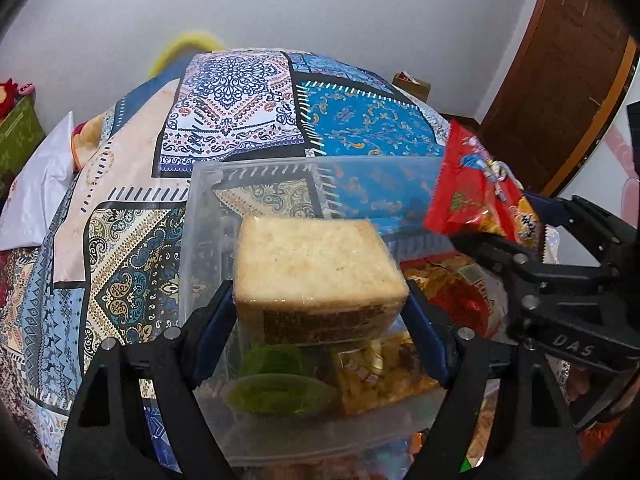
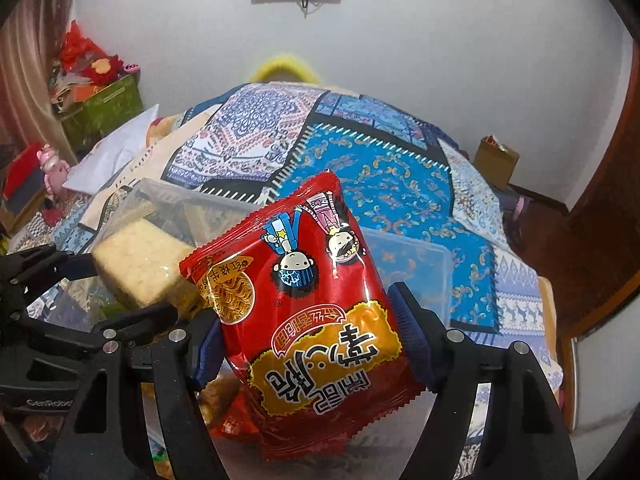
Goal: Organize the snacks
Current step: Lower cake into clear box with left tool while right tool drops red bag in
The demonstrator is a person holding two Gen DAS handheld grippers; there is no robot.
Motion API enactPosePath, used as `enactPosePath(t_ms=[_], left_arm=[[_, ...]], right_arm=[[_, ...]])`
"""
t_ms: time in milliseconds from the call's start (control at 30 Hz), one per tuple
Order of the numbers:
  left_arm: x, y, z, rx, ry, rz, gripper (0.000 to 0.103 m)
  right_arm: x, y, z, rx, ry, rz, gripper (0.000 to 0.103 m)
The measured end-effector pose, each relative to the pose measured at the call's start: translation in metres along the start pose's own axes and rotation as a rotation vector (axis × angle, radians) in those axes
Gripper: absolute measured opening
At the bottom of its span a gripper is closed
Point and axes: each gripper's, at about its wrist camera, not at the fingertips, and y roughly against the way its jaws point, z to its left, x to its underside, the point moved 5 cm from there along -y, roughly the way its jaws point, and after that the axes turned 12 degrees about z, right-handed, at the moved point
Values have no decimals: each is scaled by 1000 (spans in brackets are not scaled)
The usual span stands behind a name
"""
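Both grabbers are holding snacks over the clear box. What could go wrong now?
1. The left gripper holds the cracker pack only by its sides, so it might slip out or get crushed.
2. The right gripper and its red noodle bag are very close to the left one, so they could bump.
3. The clear box already holds snacks, so dropped packs may land crooked.

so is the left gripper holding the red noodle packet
No, the left gripper holds a pale wrapped cracker block; the red noodle packet sits in the right gripper.
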Motion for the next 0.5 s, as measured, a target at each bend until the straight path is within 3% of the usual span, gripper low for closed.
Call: enactPosePath(t_ms=[100,233,500], left_arm=[[1,8,0,-7,-6,-11,80],[2,26,-6,-26,-51,-59,81],[7,80,-17,-10,-81,-155,81]], right_arm=[[1,-3,4,-7,16,27,73],[4,-3,3,-97,-17,71,75],[13,35,11,-50,21,17,76]])
